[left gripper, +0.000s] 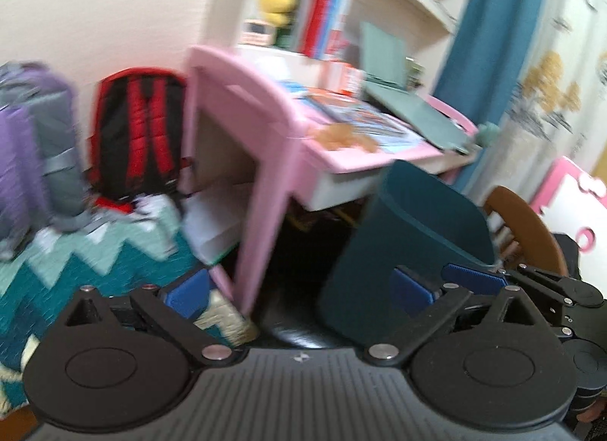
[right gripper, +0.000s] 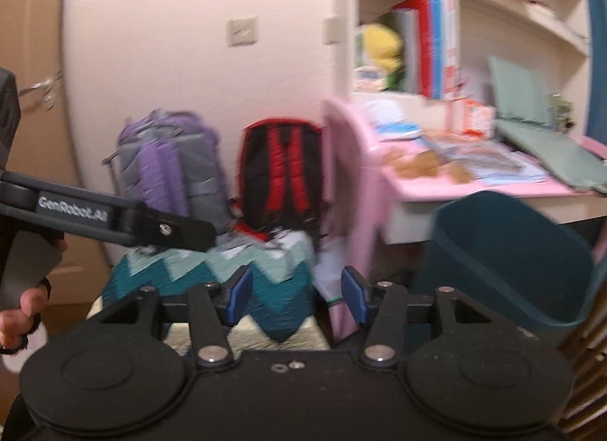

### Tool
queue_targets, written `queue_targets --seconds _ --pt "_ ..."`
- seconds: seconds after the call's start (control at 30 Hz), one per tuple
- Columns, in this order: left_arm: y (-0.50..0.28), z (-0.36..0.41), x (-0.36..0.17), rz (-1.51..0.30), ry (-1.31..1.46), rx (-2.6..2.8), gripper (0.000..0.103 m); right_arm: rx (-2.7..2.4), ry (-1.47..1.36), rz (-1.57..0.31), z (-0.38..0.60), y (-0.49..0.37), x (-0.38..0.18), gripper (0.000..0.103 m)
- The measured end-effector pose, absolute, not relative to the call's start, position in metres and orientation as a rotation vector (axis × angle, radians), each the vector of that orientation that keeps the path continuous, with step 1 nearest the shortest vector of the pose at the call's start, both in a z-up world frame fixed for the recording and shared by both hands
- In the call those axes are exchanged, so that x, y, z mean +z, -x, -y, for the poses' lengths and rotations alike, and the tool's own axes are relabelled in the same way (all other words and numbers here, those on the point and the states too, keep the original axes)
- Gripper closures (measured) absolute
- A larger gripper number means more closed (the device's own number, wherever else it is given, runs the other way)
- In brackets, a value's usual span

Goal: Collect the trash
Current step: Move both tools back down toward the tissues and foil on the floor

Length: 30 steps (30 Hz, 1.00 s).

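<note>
A dark teal trash bin point(left gripper: 409, 251) stands tilted in front of a pink desk point(left gripper: 364, 156); it also shows in the right wrist view point(right gripper: 508, 262). Brown crumpled scraps point(left gripper: 341, 135) lie on the desk top, also seen in the right wrist view point(right gripper: 417, 164). My left gripper point(left gripper: 299, 291) is open and empty, its right finger close against the bin's side. My right gripper point(right gripper: 296, 296) is open and empty, pointing at a zigzag blanket point(right gripper: 265, 274). The left gripper's arm point(right gripper: 114, 217) crosses the right view's left side.
A purple backpack point(right gripper: 170, 160) and a red-black backpack point(right gripper: 280, 175) lean on the wall. Shelves with books point(right gripper: 428, 46) and a green folder point(right gripper: 538, 137) sit over the desk. A wooden chair point(left gripper: 527, 224) stands right of the bin. A blue curtain point(left gripper: 493, 42) hangs behind.
</note>
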<state>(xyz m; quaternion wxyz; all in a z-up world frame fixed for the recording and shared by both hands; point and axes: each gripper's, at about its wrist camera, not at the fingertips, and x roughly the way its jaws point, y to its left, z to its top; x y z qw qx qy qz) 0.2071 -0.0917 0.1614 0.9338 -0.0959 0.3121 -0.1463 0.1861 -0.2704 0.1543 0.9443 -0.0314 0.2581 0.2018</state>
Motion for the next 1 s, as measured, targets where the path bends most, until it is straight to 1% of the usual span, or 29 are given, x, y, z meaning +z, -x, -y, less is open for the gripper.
queue_targets --seconds 0.2,0.37,0.57,0.7,0.87,1.0 --pt "-0.19 0.01 0.116 -0.62 0.193 -0.162 0.0 0.517 0.063 -0.641 0.21 -0.204 0.104 0.051" --pt "-0.196 -0.046 0.053 -0.697 0.211 -0.066 0.0 0.506 0.096 -0.821 0.158 -0.232 0.036 0.051" --pt "-0.221 -0.092 -0.049 -0.857 0.232 0.031 0.0 0.481 0.096 -0.993 0.119 -0.27 -0.063 0.051" --pt "-0.239 -0.109 -0.124 -0.962 0.257 0.072 0.0 0.455 0.063 -1.105 0.104 -0.297 -0.132 0.051" --pt "-0.258 -0.129 -0.214 -1.108 0.345 0.158 0.0 0.369 0.008 -1.291 0.094 -0.331 -0.223 0.051" --pt "-0.273 -0.14 -0.282 -1.223 0.339 0.245 0.0 0.353 -0.049 -1.377 0.092 -0.352 -0.286 0.051"
